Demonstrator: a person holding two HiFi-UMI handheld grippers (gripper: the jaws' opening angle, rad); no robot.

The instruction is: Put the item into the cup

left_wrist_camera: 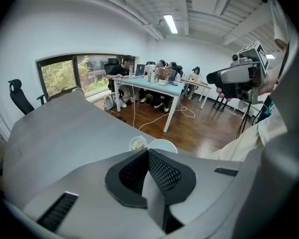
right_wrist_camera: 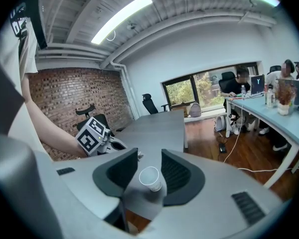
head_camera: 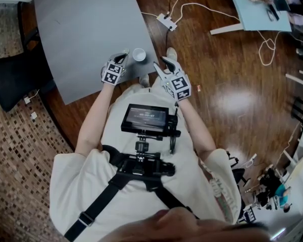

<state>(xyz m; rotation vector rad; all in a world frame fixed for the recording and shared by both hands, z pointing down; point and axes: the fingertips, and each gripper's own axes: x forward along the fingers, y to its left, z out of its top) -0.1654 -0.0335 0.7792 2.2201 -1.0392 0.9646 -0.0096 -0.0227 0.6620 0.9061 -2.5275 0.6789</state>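
Note:
A white paper cup stands upright near the front corner of the grey table. My left gripper is just left of it with its jaws shut. In the left gripper view the jaws meet at the tips, and a small pale crumpled item is pinched there beside the cup's rim. My right gripper hovers off the table's right edge. It stands open with nothing in it, and the cup shows beyond the gap between its jaws.
A black office chair stands left of the table. A power strip and white cables lie on the wood floor. People sit at a light-blue desk farther back. A chest rig with a monitor hangs on the person.

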